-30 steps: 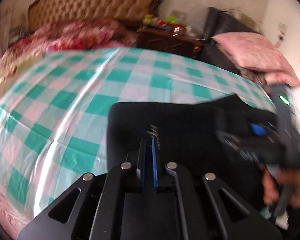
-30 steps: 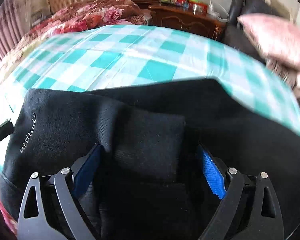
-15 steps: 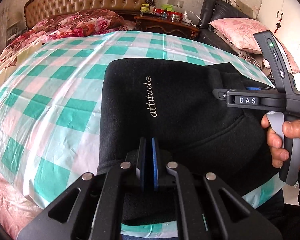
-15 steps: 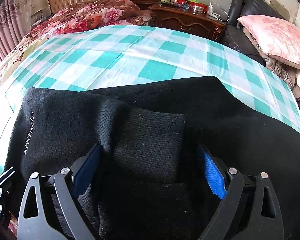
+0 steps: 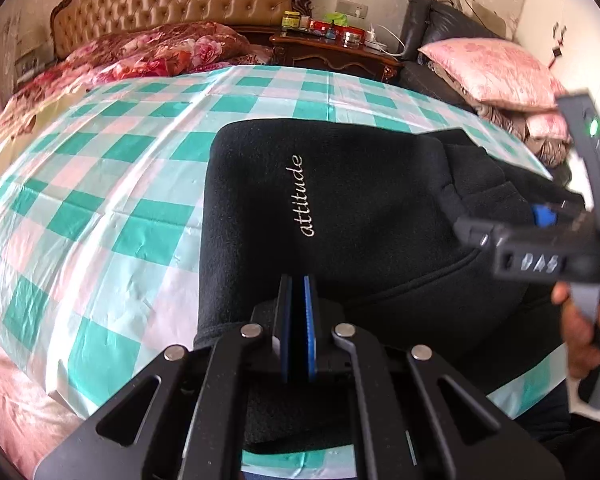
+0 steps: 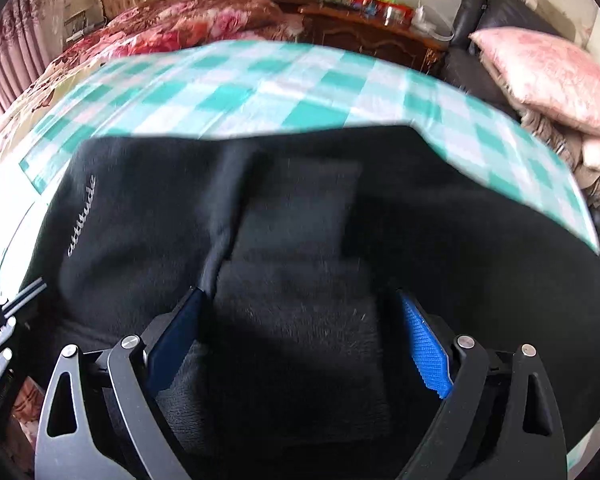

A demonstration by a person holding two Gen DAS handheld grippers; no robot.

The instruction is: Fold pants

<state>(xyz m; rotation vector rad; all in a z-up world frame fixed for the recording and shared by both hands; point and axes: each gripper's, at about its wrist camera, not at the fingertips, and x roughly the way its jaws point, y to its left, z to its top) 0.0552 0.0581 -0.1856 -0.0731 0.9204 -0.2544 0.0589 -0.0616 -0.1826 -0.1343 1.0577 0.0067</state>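
Black pants (image 5: 340,200) down flat

Laid over and settled now on the checked sheet (image 5: 120,200), no longer mid-swing. Pinched at six o'clock by the narrow left gripper (image 5: 297,292); straddled at three o'clock by the right gripper (image 6: 298,296), wide, gripping nothing. Looks ready for release.

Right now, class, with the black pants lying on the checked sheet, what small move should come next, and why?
Probably close the right gripper on the pants: its jaws stand open astride a raised fold, while the left gripper is shut.
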